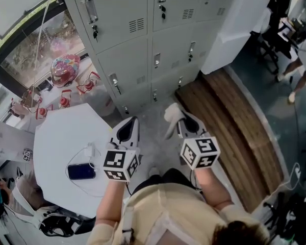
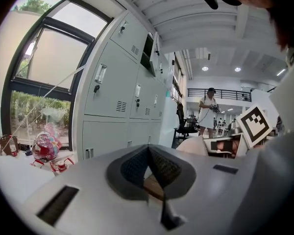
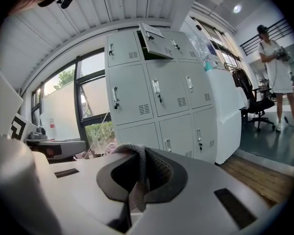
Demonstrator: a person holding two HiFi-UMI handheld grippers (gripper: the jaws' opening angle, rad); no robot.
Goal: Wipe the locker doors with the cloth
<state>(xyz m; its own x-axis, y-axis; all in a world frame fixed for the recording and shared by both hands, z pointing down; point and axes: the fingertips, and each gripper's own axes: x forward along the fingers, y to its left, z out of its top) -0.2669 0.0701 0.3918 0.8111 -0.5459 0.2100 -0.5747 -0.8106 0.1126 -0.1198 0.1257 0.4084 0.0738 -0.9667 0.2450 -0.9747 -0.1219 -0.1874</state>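
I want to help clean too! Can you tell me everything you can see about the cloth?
The cloth is a small, pale grey piece with a knitted, mesh-like look. It is pinched between the fingers of the right gripper, which are shut on it. One bunched end curls over the fingertips, and the rest hangs down between them. In the head view it shows as a pale lump at that gripper's tip. It is held in the air in front of the grey lockers, touching no door.

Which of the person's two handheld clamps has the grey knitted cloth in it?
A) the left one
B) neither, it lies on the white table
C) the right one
C: the grey knitted cloth is pinched in the right gripper; the left gripper is shut on nothing.
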